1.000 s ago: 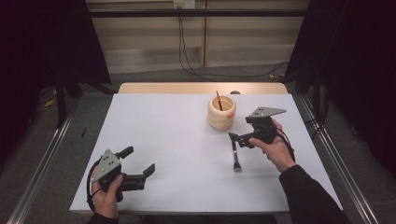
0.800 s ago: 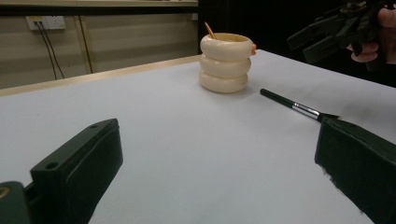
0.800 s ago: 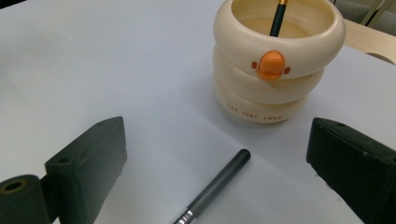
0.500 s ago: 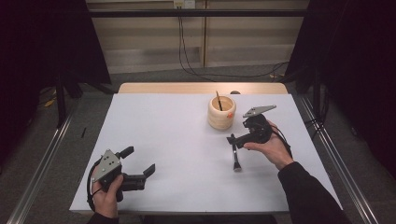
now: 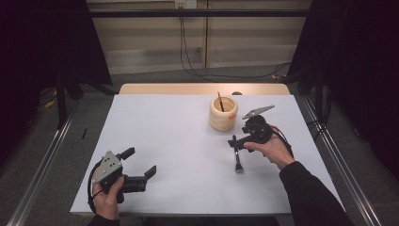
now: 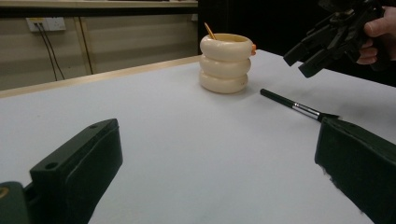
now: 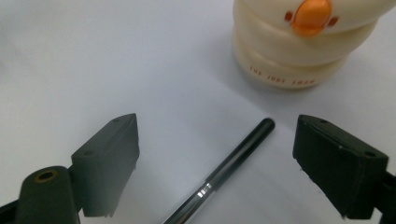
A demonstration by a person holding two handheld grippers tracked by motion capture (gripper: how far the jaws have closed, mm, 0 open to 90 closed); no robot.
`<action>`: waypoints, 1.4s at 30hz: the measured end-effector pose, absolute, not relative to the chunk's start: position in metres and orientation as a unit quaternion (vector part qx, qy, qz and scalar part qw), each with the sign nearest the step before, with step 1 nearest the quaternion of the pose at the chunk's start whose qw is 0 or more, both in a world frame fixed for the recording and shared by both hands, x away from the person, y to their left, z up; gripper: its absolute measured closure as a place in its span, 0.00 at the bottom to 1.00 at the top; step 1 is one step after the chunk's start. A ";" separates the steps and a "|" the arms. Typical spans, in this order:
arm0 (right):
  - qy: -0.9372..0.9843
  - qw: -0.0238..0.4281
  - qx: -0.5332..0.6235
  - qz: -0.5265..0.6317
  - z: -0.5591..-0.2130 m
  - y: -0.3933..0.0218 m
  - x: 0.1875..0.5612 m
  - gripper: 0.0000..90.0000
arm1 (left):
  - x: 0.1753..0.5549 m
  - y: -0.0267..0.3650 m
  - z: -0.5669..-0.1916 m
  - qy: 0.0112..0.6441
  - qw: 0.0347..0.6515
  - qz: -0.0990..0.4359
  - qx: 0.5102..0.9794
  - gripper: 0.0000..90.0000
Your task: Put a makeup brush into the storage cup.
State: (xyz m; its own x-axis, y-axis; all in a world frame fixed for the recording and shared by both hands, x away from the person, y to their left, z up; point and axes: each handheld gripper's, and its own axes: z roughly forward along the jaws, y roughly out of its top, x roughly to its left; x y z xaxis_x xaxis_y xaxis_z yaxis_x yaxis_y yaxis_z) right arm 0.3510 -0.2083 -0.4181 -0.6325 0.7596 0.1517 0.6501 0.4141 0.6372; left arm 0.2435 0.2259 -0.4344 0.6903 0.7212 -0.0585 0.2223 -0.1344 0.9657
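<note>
Brush position noted: slim black paintbrush with silver ferrule (image 5: 236, 158) lay flat on white worktop (image 5: 169, 136), near cream ribbed pot (image 5: 223, 113). I held right gripper (image 5: 238, 142) over its handle, jaws just closing, nothing gripped; left gripper (image 5: 139, 165) rested open.

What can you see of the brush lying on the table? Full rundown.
The brush is slim, with a dark glossy handle, a silver metal band and a dark bristle tip. It lies flat on the white table, handle end pointing toward the cream holder, a gap between them. The right gripper hangs over the handle end; in the right gripper view the handle lies between the open jaws, untouched. Only the table touches it.
</note>
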 end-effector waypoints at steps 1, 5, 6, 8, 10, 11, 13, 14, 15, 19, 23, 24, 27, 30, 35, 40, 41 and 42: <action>0.838 0.070 0.426 0.333 -0.418 -0.208 0.351 0.17 | 0.244 0.226 -0.435 0.326 0.572 0.217 0.721 0.01; 0.841 0.044 0.443 0.308 -0.419 -0.206 0.354 0.19 | 0.244 0.225 -0.435 0.323 0.571 0.216 0.723 0.01; 0.844 0.041 0.443 0.301 -0.420 -0.206 0.355 0.19 | 0.244 0.225 -0.435 0.324 0.571 0.216 0.723 0.01; 0.848 0.040 0.444 0.287 -0.421 -0.206 0.356 0.23 | 0.244 0.226 -0.435 0.323 0.570 0.217 0.724 0.01; 0.852 0.030 0.445 0.274 -0.422 -0.205 0.356 0.26 | 0.244 0.226 -0.435 0.324 0.570 0.217 0.724 0.01; 0.855 0.026 0.444 0.266 -0.423 -0.205 0.357 0.30 | 0.244 0.226 -0.435 0.324 0.570 0.218 0.723 0.01; 0.855 0.011 0.452 0.254 -0.426 -0.204 0.358 0.33 | 0.244 0.225 -0.435 0.325 0.570 0.216 0.723 0.01; 0.859 0.012 0.447 0.250 -0.426 -0.204 0.359 0.35 | 0.244 0.225 -0.435 0.325 0.571 0.215 0.723 0.01; 0.858 0.008 0.451 0.245 -0.427 -0.204 0.359 0.37 | 0.244 0.225 -0.435 0.325 0.570 0.215 0.724 0.01; 0.862 -0.009 0.454 0.224 -0.430 -0.202 0.360 0.44 | 0.244 0.226 -0.435 0.325 0.569 0.218 0.724 0.01; 0.864 -0.016 0.458 0.209 -0.432 -0.200 0.360 0.49 | 0.244 0.225 -0.435 0.325 0.568 0.217 0.724 0.01; 0.862 -0.017 0.463 0.204 -0.433 -0.200 0.360 0.50 | 0.244 0.225 -0.435 0.325 0.569 0.215 0.724 0.01; 0.862 -0.026 0.467 0.195 -0.437 -0.200 0.360 0.52 | 0.244 0.226 -0.435 0.325 0.568 0.216 0.725 0.01; 0.865 -0.027 0.464 0.188 -0.439 -0.200 0.360 0.55 | 0.244 0.226 -0.435 0.327 0.566 0.217 0.725 0.01; 0.867 -0.031 0.465 0.175 -0.442 -0.197 0.360 0.57 | 0.244 0.226 -0.435 0.327 0.566 0.216 0.725 0.01; 0.870 -0.033 0.464 0.162 -0.445 -0.195 0.360 0.59 | 0.245 0.226 -0.435 0.325 0.567 0.215 0.726 0.01; 0.870 -0.033 0.465 0.162 -0.445 -0.194 0.360 0.60 | 0.245 0.226 -0.436 0.325 0.568 0.214 0.725 0.01; 0.869 -0.030 0.467 0.161 -0.446 -0.194 0.359 0.60 | 0.245 0.225 -0.436 0.324 0.568 0.214 0.726 0.01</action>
